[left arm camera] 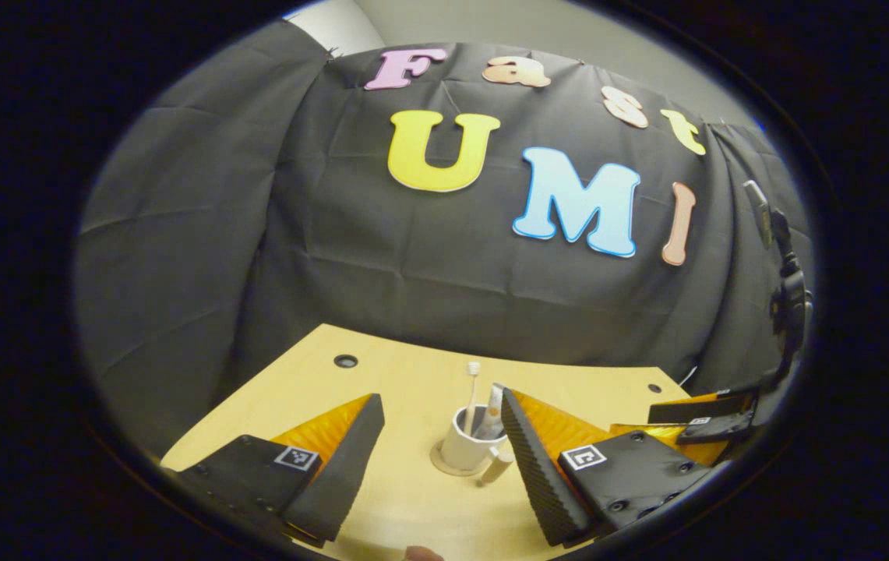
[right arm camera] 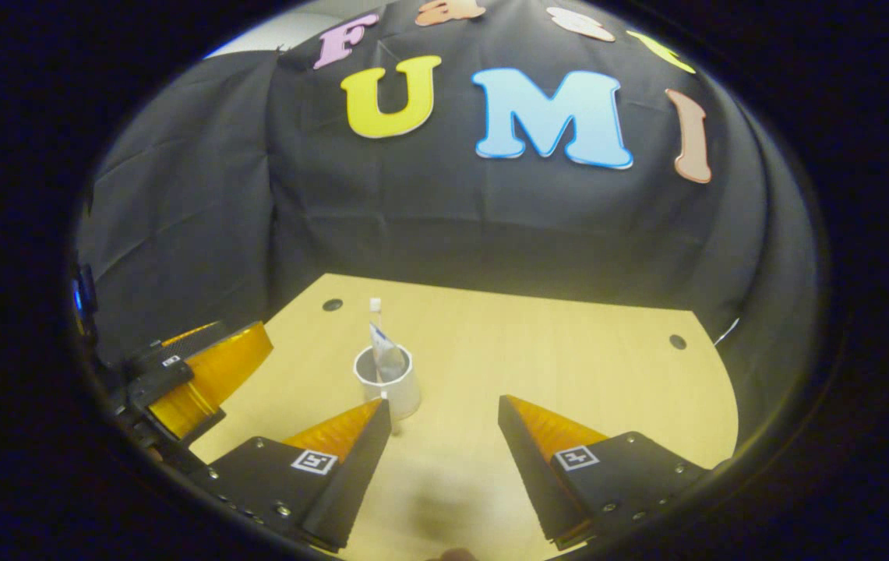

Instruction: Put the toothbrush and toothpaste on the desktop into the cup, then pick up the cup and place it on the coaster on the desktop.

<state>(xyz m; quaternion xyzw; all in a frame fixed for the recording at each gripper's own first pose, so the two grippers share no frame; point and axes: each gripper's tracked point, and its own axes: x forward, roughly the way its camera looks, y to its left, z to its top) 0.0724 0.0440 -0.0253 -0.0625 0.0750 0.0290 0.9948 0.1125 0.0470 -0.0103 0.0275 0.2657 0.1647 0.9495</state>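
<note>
cup (left arm camera: 469,446) on coaster (left arm camera: 444,467), holds toothbrush (left arm camera: 474,389), toothpaste (right arm camera: 386,354); both grippers released

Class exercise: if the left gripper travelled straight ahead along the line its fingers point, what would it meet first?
Probably the white cup, which stands on the coaster ahead of the open left gripper, between the finger lines, holding the toothbrush. Depth is unclear; the gripper may sit high enough to pass over it.
</note>
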